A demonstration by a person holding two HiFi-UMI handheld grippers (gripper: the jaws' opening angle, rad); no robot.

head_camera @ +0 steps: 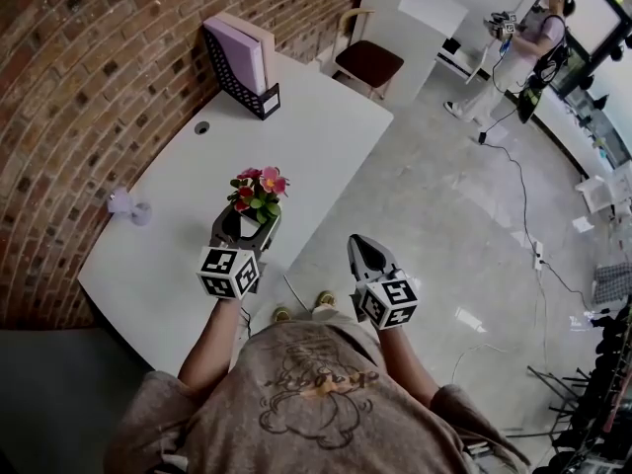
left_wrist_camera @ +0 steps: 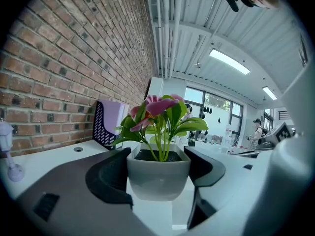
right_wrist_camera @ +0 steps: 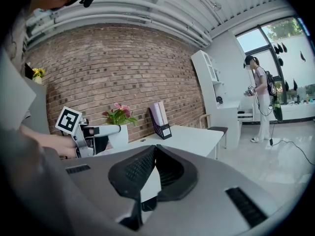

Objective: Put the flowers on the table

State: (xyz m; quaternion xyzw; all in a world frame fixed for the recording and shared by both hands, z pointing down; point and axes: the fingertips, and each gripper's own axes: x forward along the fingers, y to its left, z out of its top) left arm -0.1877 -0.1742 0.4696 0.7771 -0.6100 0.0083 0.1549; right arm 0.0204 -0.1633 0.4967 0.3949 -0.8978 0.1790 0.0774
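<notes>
A white pot of pink flowers (head_camera: 257,197) sits between the jaws of my left gripper (head_camera: 247,225), over the near edge of the white table (head_camera: 306,117). In the left gripper view both jaws press the sides of the pot (left_wrist_camera: 158,175), so the left gripper (left_wrist_camera: 157,154) is shut on it. I cannot tell whether the pot's base touches the tabletop. My right gripper (head_camera: 363,245) hangs to the right over the floor, shut and empty, with its jaw tips meeting in the right gripper view (right_wrist_camera: 153,149). That view also shows the flowers (right_wrist_camera: 117,114) at left.
A purple magazine file (head_camera: 242,62) stands at the table's far end against the brick wall. A small lilac object (head_camera: 128,205) sits at the table's left edge. A chair (head_camera: 367,59) stands beyond the table. Another person (head_camera: 528,38) stands at the far right, with a cable (head_camera: 523,200) along the floor.
</notes>
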